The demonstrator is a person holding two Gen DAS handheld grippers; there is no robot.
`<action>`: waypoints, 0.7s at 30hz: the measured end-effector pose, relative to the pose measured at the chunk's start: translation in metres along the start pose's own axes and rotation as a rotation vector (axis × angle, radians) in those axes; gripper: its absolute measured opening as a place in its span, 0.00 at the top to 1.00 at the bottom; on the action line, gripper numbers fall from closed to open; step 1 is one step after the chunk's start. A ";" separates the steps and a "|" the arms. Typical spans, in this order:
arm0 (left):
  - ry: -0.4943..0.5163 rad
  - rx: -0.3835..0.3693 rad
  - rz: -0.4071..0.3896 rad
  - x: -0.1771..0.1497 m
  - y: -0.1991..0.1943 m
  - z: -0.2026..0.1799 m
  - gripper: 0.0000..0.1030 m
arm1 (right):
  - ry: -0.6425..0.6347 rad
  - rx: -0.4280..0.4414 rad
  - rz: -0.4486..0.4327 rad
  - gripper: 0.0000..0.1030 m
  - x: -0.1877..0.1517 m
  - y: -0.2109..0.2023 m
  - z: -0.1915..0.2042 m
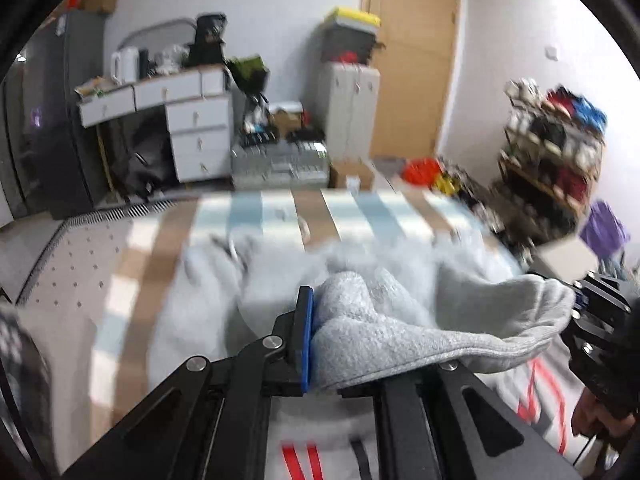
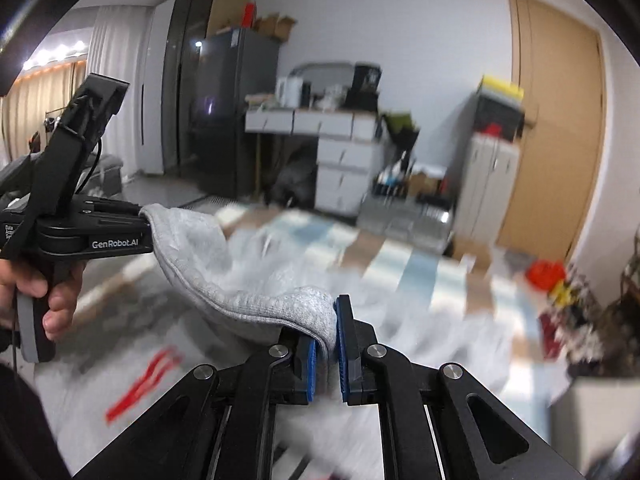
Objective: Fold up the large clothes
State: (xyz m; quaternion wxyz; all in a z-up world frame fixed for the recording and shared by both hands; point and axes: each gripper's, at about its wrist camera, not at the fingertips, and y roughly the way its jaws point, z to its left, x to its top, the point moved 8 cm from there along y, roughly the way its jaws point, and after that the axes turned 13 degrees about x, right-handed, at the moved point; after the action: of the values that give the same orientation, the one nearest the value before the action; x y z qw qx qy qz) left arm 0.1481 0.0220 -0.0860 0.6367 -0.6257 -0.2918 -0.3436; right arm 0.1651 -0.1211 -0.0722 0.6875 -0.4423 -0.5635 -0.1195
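A light grey sweatshirt [image 1: 380, 320] with red markings lies over a striped sheet. My left gripper [image 1: 320, 340] is shut on its hem, which drapes over the right finger and hides it. In the right wrist view my right gripper [image 2: 326, 344] is shut on the same grey hem [image 2: 248, 304], its blue pads pinching the fabric. The hem stretches between both grippers above the surface. The left gripper [image 2: 140, 220] shows at the left of the right wrist view, and the right gripper [image 1: 580, 300] shows at the right edge of the left wrist view.
The striped blue, white and tan sheet [image 1: 320, 212] covers the surface. Beyond it stand a white drawer desk [image 1: 192, 120], a grey cabinet [image 1: 352, 104], a wooden door [image 1: 416, 60], a dark fridge [image 2: 232, 100] and a cluttered shelf [image 1: 552, 140].
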 end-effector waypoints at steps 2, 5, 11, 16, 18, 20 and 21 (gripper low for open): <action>0.044 0.005 0.054 -0.022 0.006 -0.004 0.96 | 0.031 0.018 0.075 0.92 -0.028 0.010 0.006; 0.124 0.022 0.129 -0.048 0.011 -0.012 0.94 | 0.060 0.027 0.147 0.88 -0.063 0.015 0.011; 0.173 0.000 0.188 -0.058 0.002 -0.017 0.78 | 0.176 0.071 0.252 0.83 -0.100 0.005 0.011; 0.217 0.035 0.149 -0.063 -0.008 -0.017 0.35 | 0.237 0.107 0.273 0.78 -0.099 -0.007 0.007; 0.212 0.025 0.125 -0.064 -0.007 -0.018 0.16 | 0.253 0.106 0.291 0.33 -0.098 -0.007 0.005; 0.197 -0.005 0.088 -0.059 -0.009 -0.020 0.16 | 0.262 0.141 0.290 0.19 -0.096 -0.003 0.007; 0.180 -0.021 0.106 -0.056 -0.006 -0.019 0.16 | 0.244 0.134 0.295 0.20 -0.094 -0.002 0.009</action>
State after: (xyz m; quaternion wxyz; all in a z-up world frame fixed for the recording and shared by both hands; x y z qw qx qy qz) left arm 0.1090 0.0070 -0.1280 0.6711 -0.6134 -0.1962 -0.3672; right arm 0.1256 -0.1469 -0.1542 0.7886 -0.4553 -0.4119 -0.0324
